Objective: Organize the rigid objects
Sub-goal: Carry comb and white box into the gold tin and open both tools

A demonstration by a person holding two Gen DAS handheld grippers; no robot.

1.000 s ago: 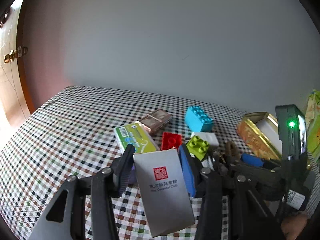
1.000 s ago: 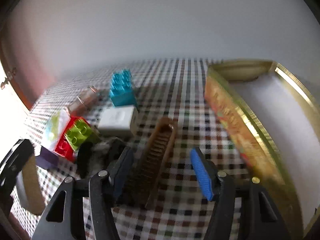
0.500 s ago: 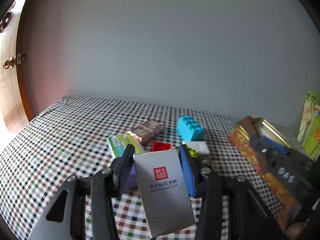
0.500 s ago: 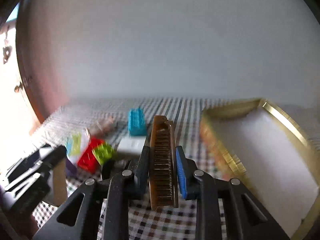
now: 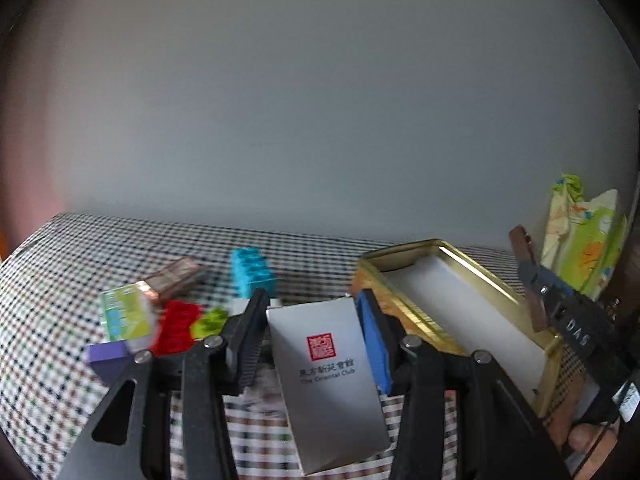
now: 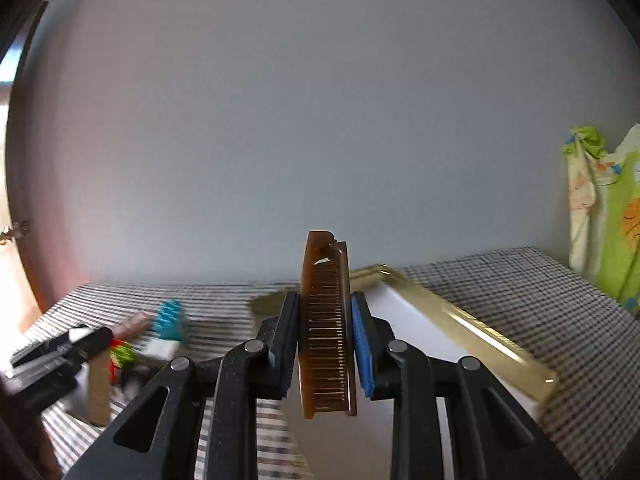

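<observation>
My left gripper point(image 5: 314, 328) is shut on a silver card box point(image 5: 326, 376) with a red seal, held above the checked table. My right gripper point(image 6: 325, 332) is shut on a brown comb point(image 6: 326, 328), held upright above the open gold tin point(image 6: 472, 328). The tin also shows in the left wrist view point(image 5: 460, 304), to the right of the box, with a white lining. The right gripper with the comb shows at the right edge of the left wrist view point(image 5: 532, 280), over the tin's far side.
Loose items lie left of the tin: a blue brick point(image 5: 252, 272), red brick point(image 5: 178, 326), lime brick point(image 5: 208, 322), green-white pack point(image 5: 124, 316), purple block point(image 5: 106, 358) and brown compact point(image 5: 176, 278). A green patterned bag point(image 5: 584, 236) stands by the wall at right.
My right gripper closed on the comb, lifted it off the table and carried it right, over the tin. My left gripper swung right with the box towards the tin.
</observation>
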